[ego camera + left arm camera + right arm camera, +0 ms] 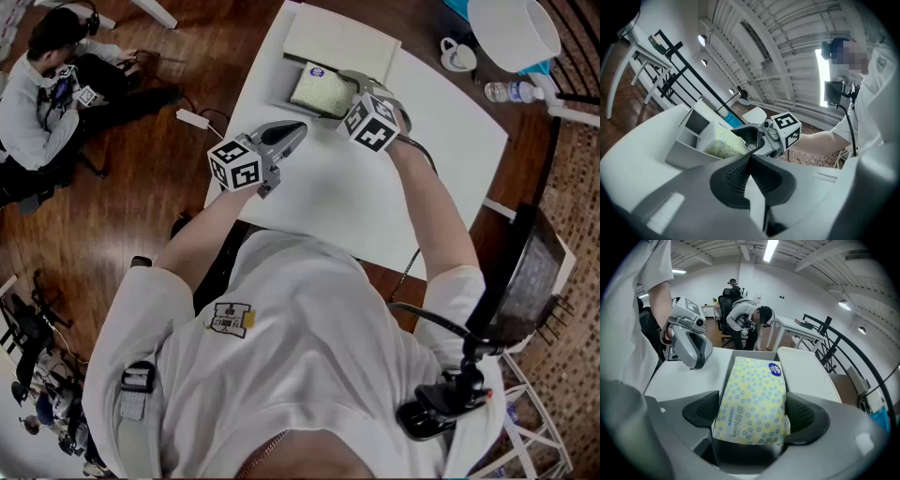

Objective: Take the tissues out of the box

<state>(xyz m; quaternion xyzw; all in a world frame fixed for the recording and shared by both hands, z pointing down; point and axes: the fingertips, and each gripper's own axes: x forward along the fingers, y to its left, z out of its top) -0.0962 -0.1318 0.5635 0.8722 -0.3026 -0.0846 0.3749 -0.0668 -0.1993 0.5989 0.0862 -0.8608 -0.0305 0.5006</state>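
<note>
A yellow-dotted tissue pack lies in an open white box at the table's far side, with the lid folded back. My right gripper reaches over the box's near end. Its jaws stand wide on either side of the pack. The pads sit close against the pack's two long edges without squeezing it. My left gripper hovers over the table a little left of the box, shut with nothing between its pads. From the left gripper view the pack rises above the box wall.
The white table stands on a wooden floor. Beyond its far right corner are a white basin, a cup and a water bottle. A person sits on the floor at the far left. A chair stands right.
</note>
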